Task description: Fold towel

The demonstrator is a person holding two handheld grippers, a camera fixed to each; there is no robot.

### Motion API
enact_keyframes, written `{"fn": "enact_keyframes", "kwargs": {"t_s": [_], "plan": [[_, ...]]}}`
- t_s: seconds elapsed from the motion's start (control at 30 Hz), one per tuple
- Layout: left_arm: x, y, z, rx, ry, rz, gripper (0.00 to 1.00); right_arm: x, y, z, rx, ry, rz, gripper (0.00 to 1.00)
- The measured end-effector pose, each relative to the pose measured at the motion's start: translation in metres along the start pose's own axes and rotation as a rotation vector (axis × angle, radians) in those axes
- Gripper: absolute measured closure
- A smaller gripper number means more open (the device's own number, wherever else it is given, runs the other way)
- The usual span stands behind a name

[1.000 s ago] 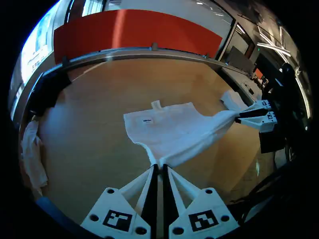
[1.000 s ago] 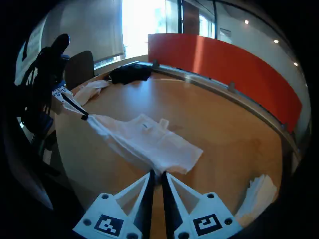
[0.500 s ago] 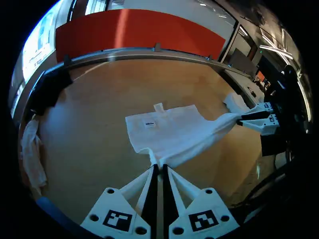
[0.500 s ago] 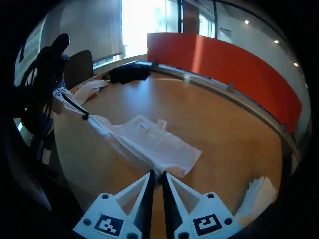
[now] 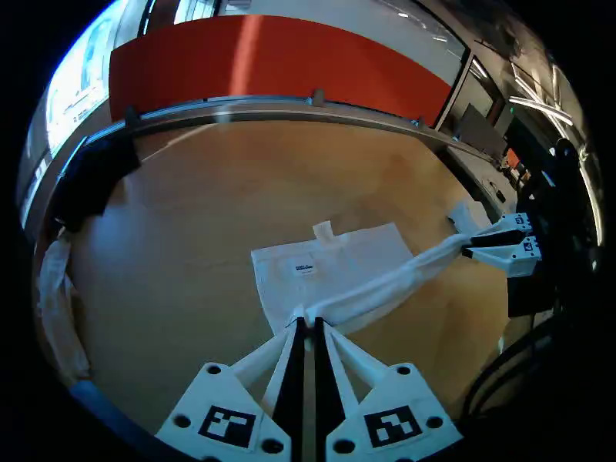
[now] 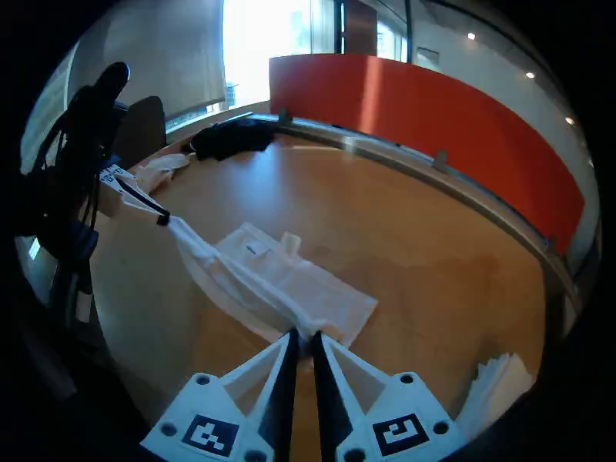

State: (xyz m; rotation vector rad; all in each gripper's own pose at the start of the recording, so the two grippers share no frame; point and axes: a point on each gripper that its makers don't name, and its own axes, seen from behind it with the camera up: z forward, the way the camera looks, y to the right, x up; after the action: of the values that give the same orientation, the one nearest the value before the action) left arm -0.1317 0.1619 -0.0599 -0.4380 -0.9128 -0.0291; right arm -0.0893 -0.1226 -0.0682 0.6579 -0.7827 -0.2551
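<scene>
Towel (image 5: 339, 258) lies on the wooden bench (image 5: 177, 254) in the left gripper view, white, with a small label patch and a loop tab at its far edge. We see its far part flat on the wood, while the near edge is raised off the bench and pulled into a band. At the bottom, the left gripper (image 5: 306, 322) is clenched on one end of that band, with the cloth bunched right at its tips. At the right, the right gripper (image 5: 467, 246) grasps the other end, and a dark figure stands behind it. A red panel (image 5: 269, 61) runs along the far side of the bench. A dark cloth (image 5: 92, 173) sits at the left end, and a white cloth (image 5: 58, 300) hangs over the left edge.

In the right gripper view, the right gripper (image 6: 302, 335) is at the bottom, closed tight on the near end of the towel (image 6: 308, 285). From there we follow the raised edge up and left to the left gripper (image 6: 163, 219), which pinches its far end above the edge of the bench (image 6: 431, 262). The rest of the towel lies flat between the two, nearer the right gripper. Beyond it we see the dark cloth (image 6: 231, 137), a white cloth (image 6: 165, 164) beside it, and a chair (image 6: 142, 131). The red panel (image 6: 431, 115) curves along the right, and a stack of white cloths (image 6: 500, 385) sits at the lower right.
</scene>
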Motion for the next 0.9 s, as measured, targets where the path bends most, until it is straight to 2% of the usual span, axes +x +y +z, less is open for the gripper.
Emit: {"fn": "enact_keyframes", "kwargs": {"t_s": [0.3, 0.6, 0.9], "plan": [[0.015, -0.011, 0.024, 0.021, -0.010, 0.025, 0.93, 0.002, 0.013, 0.016, -0.013, -0.018, 0.025, 0.87], [0.016, -0.016, 0.035, 0.023, -0.020, 0.037, 0.93, -0.002, 0.021, 0.025, -0.011, -0.033, 0.032, 0.87], [0.016, -0.025, 0.057, 0.048, -0.030, 0.078, 0.93, -0.008, 0.030, 0.041, -0.009, -0.059, 0.037, 0.87]]}}
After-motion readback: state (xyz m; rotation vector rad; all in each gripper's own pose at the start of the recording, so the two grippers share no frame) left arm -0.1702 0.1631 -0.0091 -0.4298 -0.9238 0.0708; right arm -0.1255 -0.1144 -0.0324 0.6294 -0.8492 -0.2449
